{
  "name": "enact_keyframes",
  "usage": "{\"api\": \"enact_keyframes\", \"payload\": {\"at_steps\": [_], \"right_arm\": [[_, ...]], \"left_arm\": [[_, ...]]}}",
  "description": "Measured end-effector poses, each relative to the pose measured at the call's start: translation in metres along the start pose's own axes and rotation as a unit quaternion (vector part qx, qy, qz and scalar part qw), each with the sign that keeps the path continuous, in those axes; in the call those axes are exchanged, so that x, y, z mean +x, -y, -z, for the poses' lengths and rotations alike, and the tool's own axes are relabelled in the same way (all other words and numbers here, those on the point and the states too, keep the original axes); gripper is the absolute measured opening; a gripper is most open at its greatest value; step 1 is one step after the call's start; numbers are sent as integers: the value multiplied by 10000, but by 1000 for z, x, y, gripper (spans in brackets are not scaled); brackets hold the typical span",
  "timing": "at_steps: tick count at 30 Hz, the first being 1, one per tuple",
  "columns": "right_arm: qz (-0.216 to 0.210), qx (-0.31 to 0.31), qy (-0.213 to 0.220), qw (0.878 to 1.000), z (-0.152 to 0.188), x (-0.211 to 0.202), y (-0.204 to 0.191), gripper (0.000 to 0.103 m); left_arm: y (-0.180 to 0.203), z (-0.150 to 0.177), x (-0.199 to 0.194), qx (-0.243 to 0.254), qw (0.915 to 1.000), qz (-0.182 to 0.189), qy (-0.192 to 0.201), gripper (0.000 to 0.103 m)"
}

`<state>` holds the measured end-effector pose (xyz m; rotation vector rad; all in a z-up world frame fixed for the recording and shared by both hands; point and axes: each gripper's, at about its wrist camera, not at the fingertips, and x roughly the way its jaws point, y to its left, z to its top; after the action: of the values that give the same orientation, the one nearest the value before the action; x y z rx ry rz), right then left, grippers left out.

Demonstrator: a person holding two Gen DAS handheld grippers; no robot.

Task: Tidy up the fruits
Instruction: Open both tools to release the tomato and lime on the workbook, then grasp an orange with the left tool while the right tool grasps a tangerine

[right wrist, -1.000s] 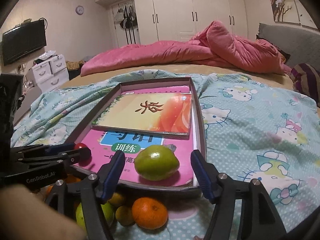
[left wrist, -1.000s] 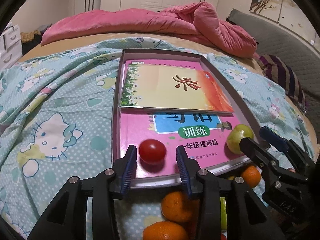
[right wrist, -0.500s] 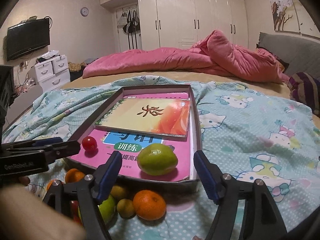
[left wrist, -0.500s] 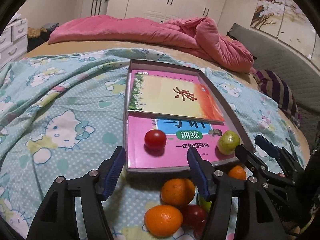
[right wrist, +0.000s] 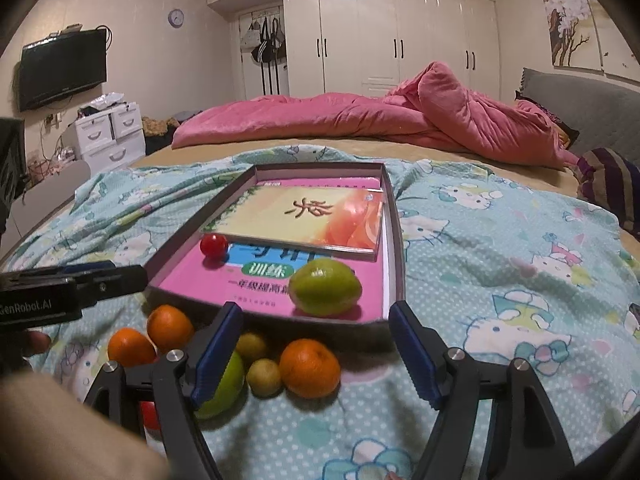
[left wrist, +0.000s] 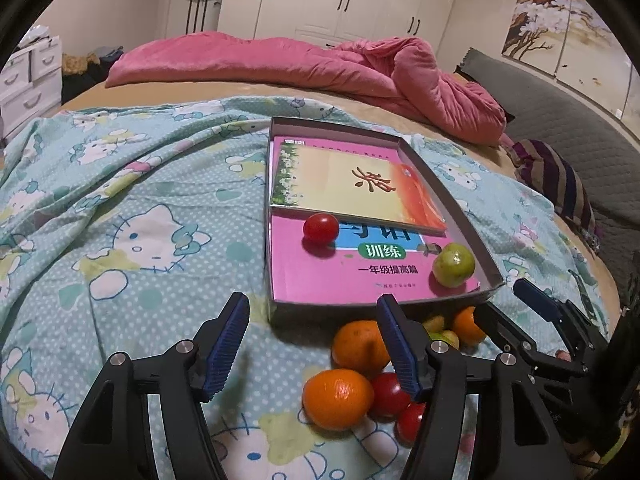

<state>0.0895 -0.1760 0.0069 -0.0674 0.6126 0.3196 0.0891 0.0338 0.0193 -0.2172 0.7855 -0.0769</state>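
A shallow grey box (left wrist: 478,240) (right wrist: 394,232) lies on the bed with two books in it. A red tomato (left wrist: 321,229) (right wrist: 213,245) and a green fruit (left wrist: 453,265) (right wrist: 325,287) rest on the pink book. Oranges (left wrist: 338,398) (right wrist: 310,368), small yellow fruits (right wrist: 264,377), a green fruit (right wrist: 224,388) and red tomatoes (left wrist: 388,394) lie piled on the sheet in front of the box. My left gripper (left wrist: 312,340) is open and empty, just short of the box's near edge. My right gripper (right wrist: 316,350) is open and empty above the pile.
The bed carries a teal cartoon-print sheet (left wrist: 132,216) and a heaped pink duvet (left wrist: 320,64) at the back. A striped cushion (left wrist: 556,176) lies at the right. White drawers (right wrist: 112,132) stand at the left.
Both grippers have pulled back from the box and opened wider. The tomato and the green fruit stay on the pink book; the tomato now sits farther in, by the upper book.
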Motion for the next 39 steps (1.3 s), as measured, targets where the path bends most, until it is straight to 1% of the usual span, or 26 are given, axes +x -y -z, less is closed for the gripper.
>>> {"api": "enact_keyframes", "payload": {"at_steps": [8,14,18,23,33,35,38,39], "right_arm": [[65,237,-218,9995,10,-4,9,77],[98,294,-316,9990,15,-6,10,77],[177,238,-363,9989,19,-8,9,77],[214,236,-499,9982,24,-6,9,77],[266,271,-588,9975,29,-5,13,77],[267,281,-609,9974,30,-4,15,77],[222,273,-638,9973,30,-2,15,76],[197,271,-664,9972,30,0,15,74]], "left_arm": [[-6,11,-10,-63,10000,-3,-8,68],[-11,24,-15,-60,9999,-40,-115,68],[-13,33,-15,-48,9996,-38,-259,68],[-8,42,-17,74,9994,-17,-331,68],[4,52,-13,392,9980,58,-493,67],[7,54,-10,455,9975,51,-546,62],[10,56,-6,546,9967,37,-603,59],[11,56,-4,576,9965,34,-608,58]]}}
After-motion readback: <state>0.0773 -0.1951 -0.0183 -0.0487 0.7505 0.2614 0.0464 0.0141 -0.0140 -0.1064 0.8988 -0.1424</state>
